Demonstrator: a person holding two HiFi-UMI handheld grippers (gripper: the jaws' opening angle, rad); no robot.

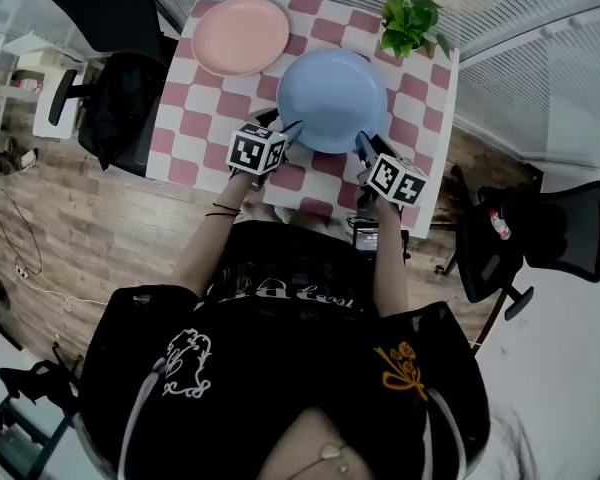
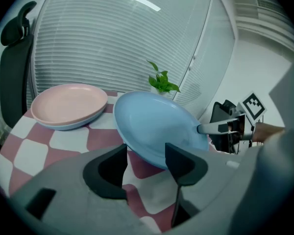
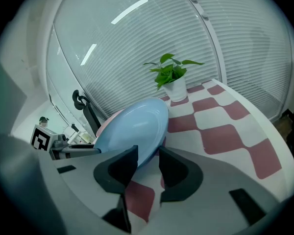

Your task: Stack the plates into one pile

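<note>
A light blue plate (image 1: 332,98) hangs tilted above the pink-and-white checkered table (image 1: 195,118), held between my two grippers. My left gripper (image 1: 288,128) is shut on its left rim. In the left gripper view the rim (image 2: 157,126) runs between the jaws of that gripper (image 2: 146,158). My right gripper (image 1: 363,148) is shut on the plate's near right rim, and in the right gripper view the plate (image 3: 132,131) sits edge-on in the narrow gap of that gripper (image 3: 148,158). A pink plate (image 1: 240,35) lies flat at the table's far left (image 2: 68,104).
A potted green plant (image 1: 408,18) stands at the table's far right corner (image 3: 172,77). One black office chair (image 1: 110,68) is beside the table's left edge and another (image 1: 540,228) is to the right. Window blinds close off the far side.
</note>
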